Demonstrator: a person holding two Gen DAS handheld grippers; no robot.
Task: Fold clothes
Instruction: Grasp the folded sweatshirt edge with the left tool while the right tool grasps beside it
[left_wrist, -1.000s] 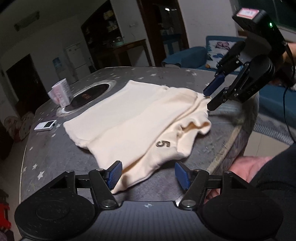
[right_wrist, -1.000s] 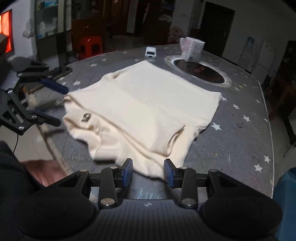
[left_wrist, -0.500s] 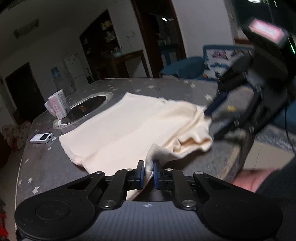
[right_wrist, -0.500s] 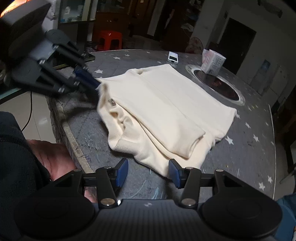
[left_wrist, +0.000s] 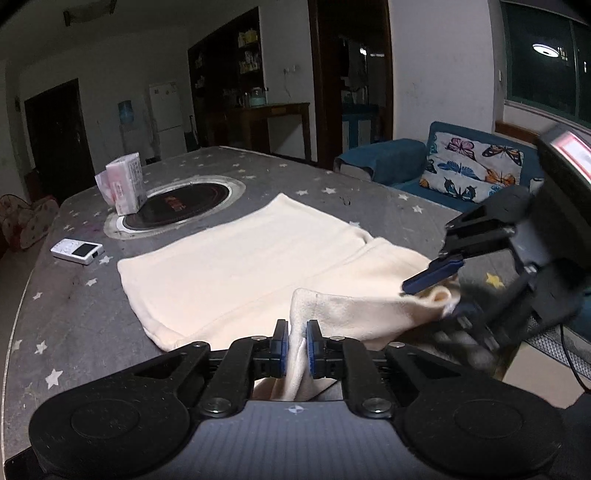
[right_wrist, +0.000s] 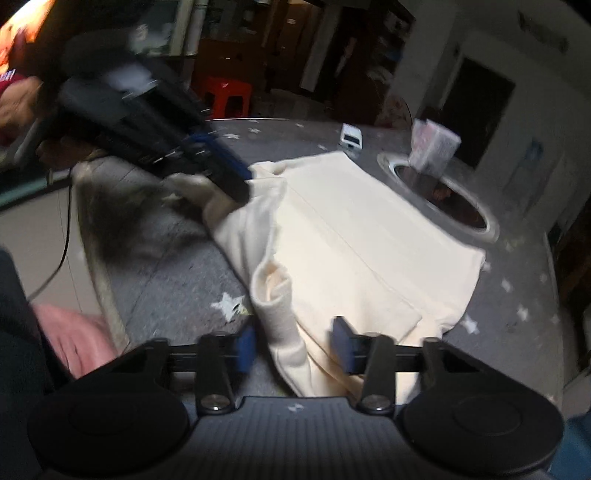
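Jumper (left_wrist: 240, 273) partly folded on the table (left_wrist: 74, 325), its near edge lifted

The cream, fleecy-looking jumper lay flat over most of the grey star-printed table, sides apparently folded in, with a soft ridge raised at 6 o'clock. The left gripper (left_wrist: 295, 343) had its jaws closed on that edge; the right gripper (right_wrist: 293, 349) had its jaws apart, cloth lying between them, not pinched. By my judgement a further fold remained. At 10 o'clock stood a tissue pack (left_wrist: 123, 184) beside a round glossy hob (left_wrist: 184, 203)
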